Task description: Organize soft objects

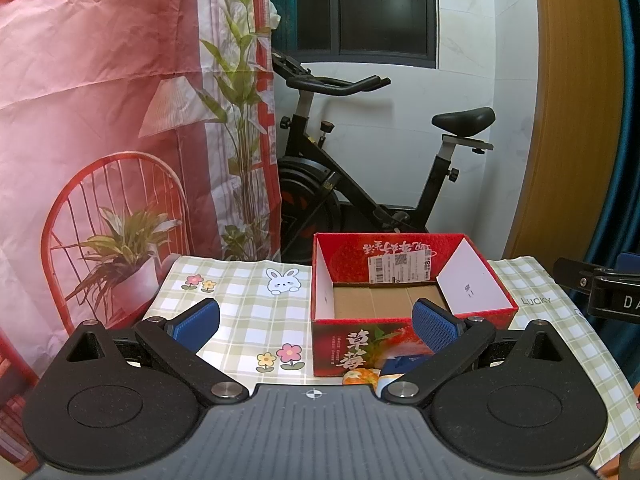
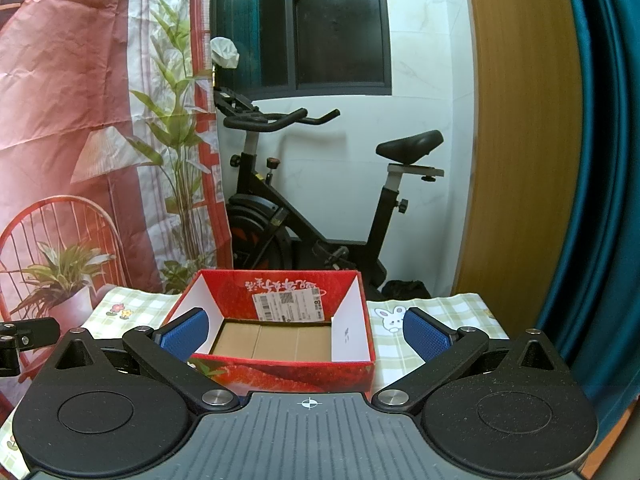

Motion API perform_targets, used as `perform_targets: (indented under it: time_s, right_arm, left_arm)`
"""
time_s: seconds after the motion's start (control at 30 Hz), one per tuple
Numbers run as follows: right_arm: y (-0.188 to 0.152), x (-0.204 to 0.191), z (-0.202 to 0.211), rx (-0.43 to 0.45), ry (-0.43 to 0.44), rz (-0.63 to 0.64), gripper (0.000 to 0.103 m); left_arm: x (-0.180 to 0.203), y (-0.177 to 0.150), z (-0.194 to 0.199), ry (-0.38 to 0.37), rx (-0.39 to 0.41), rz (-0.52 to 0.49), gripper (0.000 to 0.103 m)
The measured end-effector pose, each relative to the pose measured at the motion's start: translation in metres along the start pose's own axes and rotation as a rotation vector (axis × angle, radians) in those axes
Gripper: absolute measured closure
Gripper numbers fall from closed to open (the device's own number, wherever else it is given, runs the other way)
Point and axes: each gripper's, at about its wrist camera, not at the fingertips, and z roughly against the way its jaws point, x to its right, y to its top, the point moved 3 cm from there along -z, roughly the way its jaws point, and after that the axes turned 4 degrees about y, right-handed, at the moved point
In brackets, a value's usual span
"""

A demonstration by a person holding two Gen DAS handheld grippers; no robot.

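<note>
Left black gripper with blue pads: jaws wide apart, holding nothing. Right black gripper with blue pads: same. Red strawberry-printed cardboard box, open-topped, at lower centre on green checked tablecloth; orange soft object touching its front, lower centre.

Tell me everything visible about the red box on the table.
The red box is an open-topped cardboard carton with strawberry artwork and Chinese lettering outside, white inner side walls and a bare brown corrugated floor. A white barcode shipping label sticks on the inner far wall. It looks empty and sits upright on the green checked tablecloth. An orange item and a blue-white one lie close against its near side. Neither tool touches it.
</note>
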Motion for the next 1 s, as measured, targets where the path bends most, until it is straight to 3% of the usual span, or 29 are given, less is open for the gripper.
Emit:
perform_targets:
  time_s: [1.0]
  right_arm:
    - [-0.0025, -0.0001, -0.0006, -0.002, 0.005, -0.003, 0.000]
  left_arm:
    - [-0.0018, -0.0009, -0.0009, -0.007, 0.005, 0.013, 0.000]
